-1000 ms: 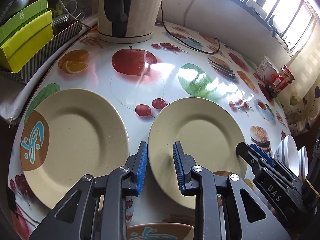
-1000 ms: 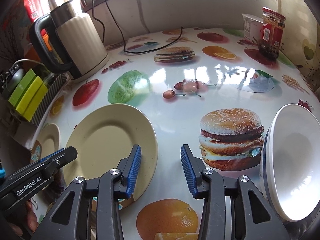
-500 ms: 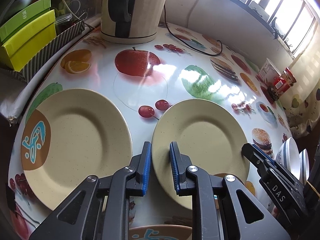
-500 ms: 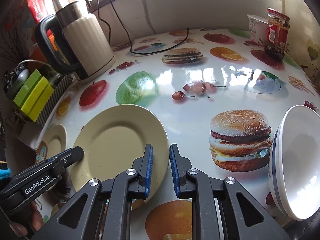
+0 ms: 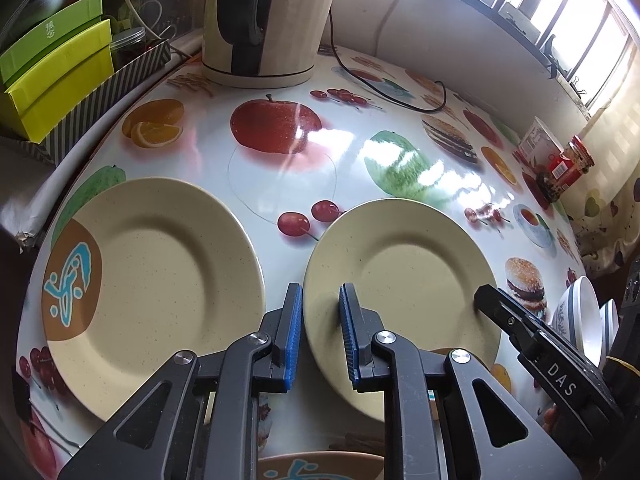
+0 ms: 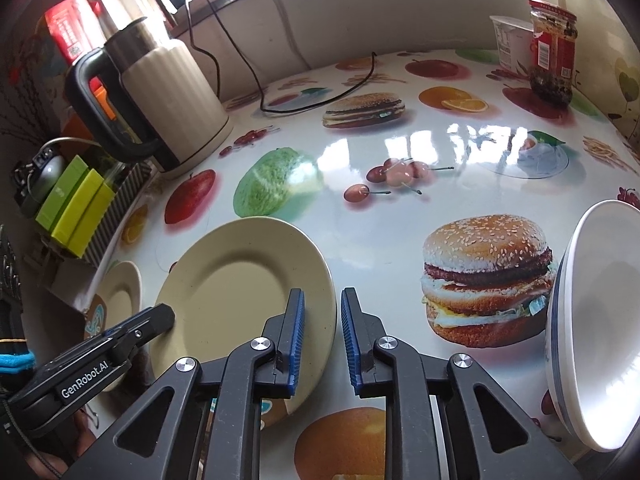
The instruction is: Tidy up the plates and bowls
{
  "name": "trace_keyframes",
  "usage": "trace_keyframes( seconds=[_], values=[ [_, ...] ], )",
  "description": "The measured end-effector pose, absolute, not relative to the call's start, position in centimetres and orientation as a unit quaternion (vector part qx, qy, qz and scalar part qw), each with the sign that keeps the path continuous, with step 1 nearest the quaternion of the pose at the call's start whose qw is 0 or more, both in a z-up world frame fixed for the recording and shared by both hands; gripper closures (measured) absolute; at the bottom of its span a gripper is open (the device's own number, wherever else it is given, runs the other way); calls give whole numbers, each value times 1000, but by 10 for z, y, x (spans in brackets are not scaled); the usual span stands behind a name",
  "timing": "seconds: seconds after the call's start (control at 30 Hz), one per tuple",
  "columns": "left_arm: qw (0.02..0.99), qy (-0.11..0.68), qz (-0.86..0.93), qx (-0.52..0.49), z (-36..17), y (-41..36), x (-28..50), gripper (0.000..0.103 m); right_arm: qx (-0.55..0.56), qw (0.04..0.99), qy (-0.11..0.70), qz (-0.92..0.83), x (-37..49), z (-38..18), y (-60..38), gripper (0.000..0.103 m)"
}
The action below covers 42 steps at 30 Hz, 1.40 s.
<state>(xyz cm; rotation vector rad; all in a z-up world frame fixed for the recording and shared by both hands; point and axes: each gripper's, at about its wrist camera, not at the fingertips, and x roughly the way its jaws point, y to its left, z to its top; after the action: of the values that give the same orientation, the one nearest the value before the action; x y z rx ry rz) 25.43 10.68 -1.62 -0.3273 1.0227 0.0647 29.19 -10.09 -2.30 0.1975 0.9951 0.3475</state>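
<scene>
A home kitchen or dining corner. A table [image 6: 400,152] under a glossy oilcloth printed with fruit and burgers carries an electric kettle [image 6: 160,96] with its cord [image 6: 280,92], a sauce jar [image 6: 552,48], cream plates [image 5: 400,280] and white bowls [image 6: 600,312], set below a window [image 5: 560,0].

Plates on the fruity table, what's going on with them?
A person is tidying up with two hand-held grippers. The left gripper and the right gripper are each pinched on an opposite edge of the plain beige plate, which has not been carried anywhere yet. The patterned plate lies beside it, untouched, and the white bowls wait at the right.
</scene>
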Motion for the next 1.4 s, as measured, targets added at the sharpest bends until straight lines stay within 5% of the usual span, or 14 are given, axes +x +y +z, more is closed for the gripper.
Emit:
trace_keyframes(
  seconds=[1.4],
  values=[
    [874, 457, 47, -157, 20, 108, 200, 84, 114, 863, 454, 192, 252, 13, -103, 86]
  ],
)
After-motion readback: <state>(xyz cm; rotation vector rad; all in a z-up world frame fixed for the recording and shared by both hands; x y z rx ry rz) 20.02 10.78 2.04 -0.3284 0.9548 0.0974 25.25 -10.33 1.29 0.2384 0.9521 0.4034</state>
